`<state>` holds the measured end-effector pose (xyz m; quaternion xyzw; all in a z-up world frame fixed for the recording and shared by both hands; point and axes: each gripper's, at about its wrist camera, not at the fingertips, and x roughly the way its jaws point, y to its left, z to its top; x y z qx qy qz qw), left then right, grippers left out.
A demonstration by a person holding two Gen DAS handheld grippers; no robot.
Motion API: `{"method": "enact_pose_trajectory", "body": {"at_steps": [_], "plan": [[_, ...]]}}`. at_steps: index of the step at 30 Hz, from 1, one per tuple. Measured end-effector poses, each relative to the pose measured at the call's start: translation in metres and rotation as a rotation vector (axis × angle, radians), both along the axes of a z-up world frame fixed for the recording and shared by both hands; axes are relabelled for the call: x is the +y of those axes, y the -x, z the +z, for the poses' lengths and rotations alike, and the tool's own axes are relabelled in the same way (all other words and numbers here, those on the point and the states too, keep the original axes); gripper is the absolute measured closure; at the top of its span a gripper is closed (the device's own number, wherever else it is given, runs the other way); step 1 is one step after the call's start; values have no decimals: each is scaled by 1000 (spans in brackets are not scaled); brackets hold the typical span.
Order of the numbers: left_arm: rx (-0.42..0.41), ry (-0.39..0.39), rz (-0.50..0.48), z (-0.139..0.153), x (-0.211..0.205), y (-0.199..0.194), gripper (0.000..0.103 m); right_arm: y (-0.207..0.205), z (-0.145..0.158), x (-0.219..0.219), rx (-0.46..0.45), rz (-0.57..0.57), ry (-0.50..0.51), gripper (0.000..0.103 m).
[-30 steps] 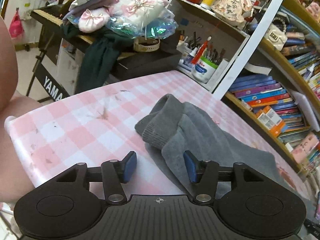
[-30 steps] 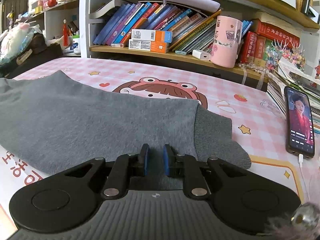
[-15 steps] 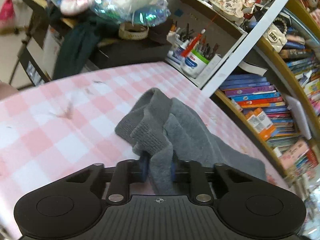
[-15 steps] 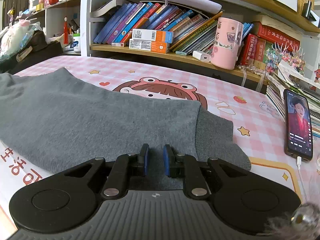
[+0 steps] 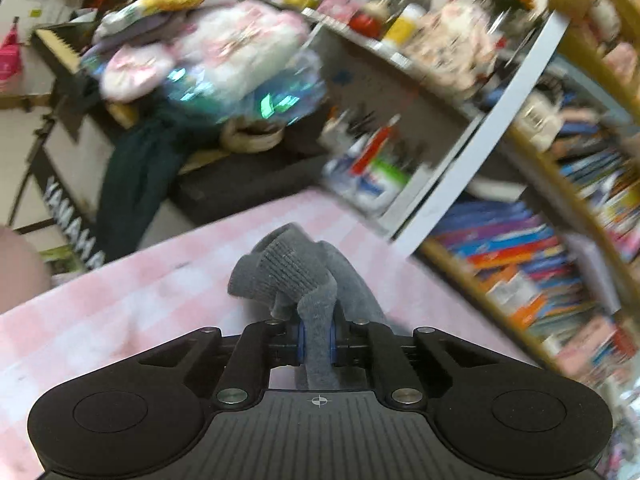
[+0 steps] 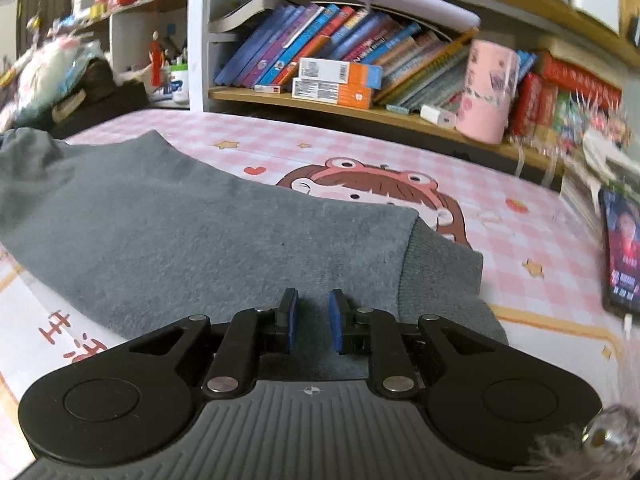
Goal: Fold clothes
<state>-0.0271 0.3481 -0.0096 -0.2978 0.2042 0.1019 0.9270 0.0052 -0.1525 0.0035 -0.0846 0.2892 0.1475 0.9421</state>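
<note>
A grey sweatshirt (image 6: 180, 232) lies spread on the pink checked tablecloth (image 6: 520, 240), its ribbed hem (image 6: 440, 276) towards the right. In the left wrist view a bunched ribbed part of the sweatshirt (image 5: 288, 276) stands up from the tablecloth (image 5: 120, 300). My left gripper (image 5: 318, 336) is closing, and its blue pads pinch a fold of this grey cloth. My right gripper (image 6: 313, 320) hovers just over the sweatshirt near the hem. Its jaws are opening, with a narrow gap and nothing pinched between them.
A phone (image 6: 624, 256) lies at the table's right edge. Bookshelves (image 6: 340, 68) with a pink cup (image 6: 486, 92) run behind the table. A pen pot (image 5: 376, 184) and a cluttered Yamaha keyboard (image 5: 72, 232) stand beyond the far left end.
My left gripper went from open to shut on the bunched grey cloth and has lifted it a little. The right gripper slid slightly across the sweatshirt, its gap barely wider.
</note>
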Motion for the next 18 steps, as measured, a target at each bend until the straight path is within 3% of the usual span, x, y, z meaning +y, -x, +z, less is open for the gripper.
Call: {"method": "enact_pose_trajectory", "body": {"at_steps": [5,12,15,18], "plan": [[22,6,11,-9,4,13,89,-3,1,-3,3,12,-9,86],[70,-92,17,-10,-7,13,68,-2,-1,-3,-8,16,-9,86],[92,-98,35,-13,-7,9,60,-2,-1,-5,-6,16,-16,86],[117,-85,45,-18,-6,2,58,-2,-1,-5,-6,17,-18,86]]}}
